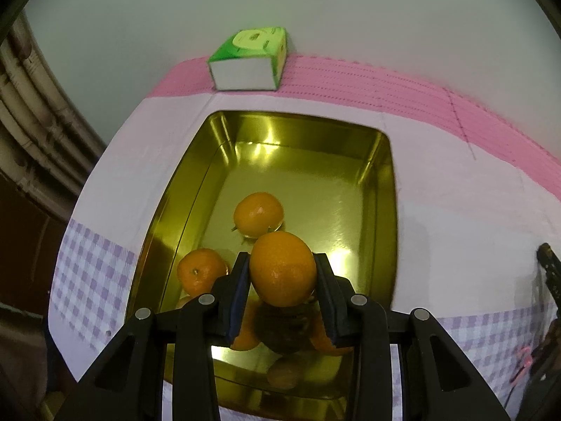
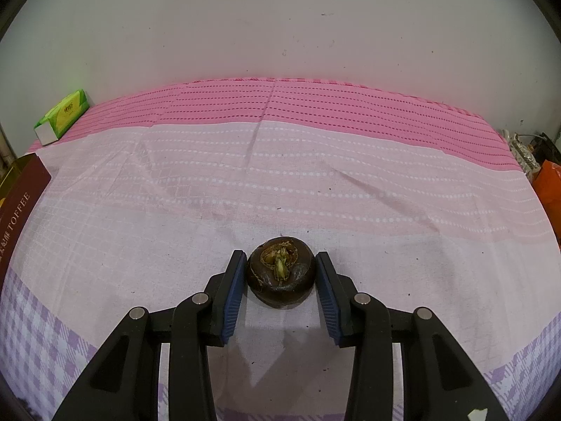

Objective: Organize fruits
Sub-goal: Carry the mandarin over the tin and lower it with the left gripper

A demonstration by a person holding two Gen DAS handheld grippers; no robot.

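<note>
In the left wrist view my left gripper (image 1: 282, 268) is shut on an orange (image 1: 283, 268) and holds it above a gold tin tray (image 1: 378, 189). Two more oranges lie in the tray, one in the middle (image 1: 258, 214) and one at the left wall (image 1: 200, 273). A dark fruit (image 1: 287, 329) lies in the tray under the held orange. In the right wrist view my right gripper (image 2: 279, 275) is open, its fingers on either side of a dark brown round fruit (image 2: 279, 273) that rests on the cloth; small gaps show at both sides.
A green tissue box (image 1: 250, 59) stands at the back against the wall, also in the right wrist view (image 2: 65, 115). A brown toffee tin (image 2: 15, 203) stands at the left edge. The table has a pink and white cloth (image 2: 315, 182). Clutter lies off the right edge (image 2: 547, 175).
</note>
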